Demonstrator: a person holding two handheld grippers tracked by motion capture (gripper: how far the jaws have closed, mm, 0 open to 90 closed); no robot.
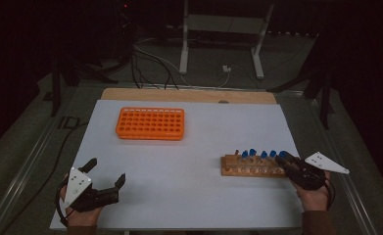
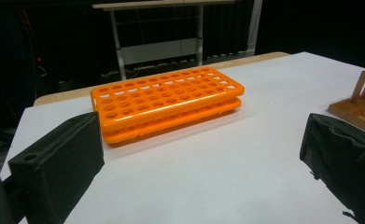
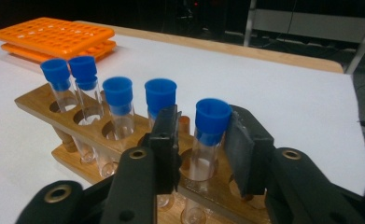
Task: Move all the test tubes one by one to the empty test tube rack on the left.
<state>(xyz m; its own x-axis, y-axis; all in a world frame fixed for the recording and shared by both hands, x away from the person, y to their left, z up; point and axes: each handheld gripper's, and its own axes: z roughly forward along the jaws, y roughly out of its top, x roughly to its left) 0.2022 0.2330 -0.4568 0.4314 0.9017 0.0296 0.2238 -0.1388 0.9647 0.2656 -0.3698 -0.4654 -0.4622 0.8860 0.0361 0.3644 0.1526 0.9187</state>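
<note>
Pads of my right gripper sit either side of the nearest blue-capped tube, pressing or all but pressing on its clear wall just below the cap; I can't tell which. That tube stands upright, long axis vertical, cap up, in the end hole of the wooden rack, lower right of the high view. My left gripper rests lower left, jaws wide apart, facing the orange rack.
</note>
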